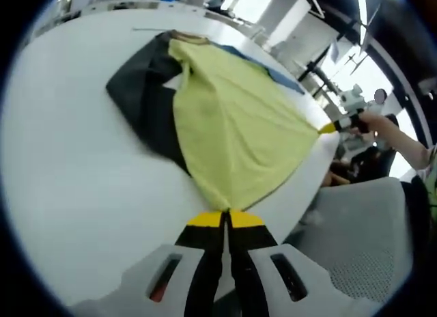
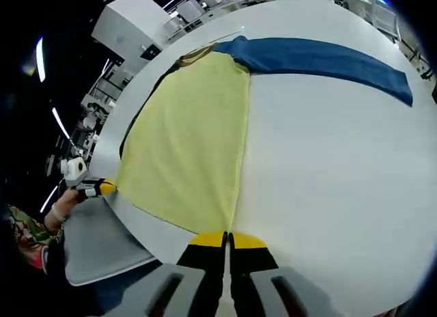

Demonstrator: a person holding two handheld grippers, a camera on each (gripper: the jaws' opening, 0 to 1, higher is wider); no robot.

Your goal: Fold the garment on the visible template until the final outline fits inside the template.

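One yellow-green T-shirt [image 1: 235, 136] is lying spread on a white table [image 1: 61, 167], with one dark sleeve [image 1: 147, 98] sticking out to the side in the left gripper view. One blue cloth strip [image 2: 321, 61] is lying flat on the table beside the shirt's collar [image 2: 194, 55]; whether this is the template I cannot tell. Nothing here is serving as a container.

The left gripper [image 1: 226, 219] is holding its yellow-tipped jaws pressed together on a hem corner of the shirt at the near table edge. The right gripper [image 2: 226, 239] is likewise pinching the shirt's other hem corner between closed jaws. In the left gripper view the right gripper is showing at the far corner of the hem [image 1: 329, 128], with a hand [image 1: 382, 126] behind it; in the right gripper view the left gripper is appearing at the opposite hem corner [image 2: 102, 188].

The shirt's long axis is running from the stretched hem at the table edge away toward the collar, which is pointing to the far side of the table. One grey chair [image 2: 95, 242] is standing just beside the table edge.
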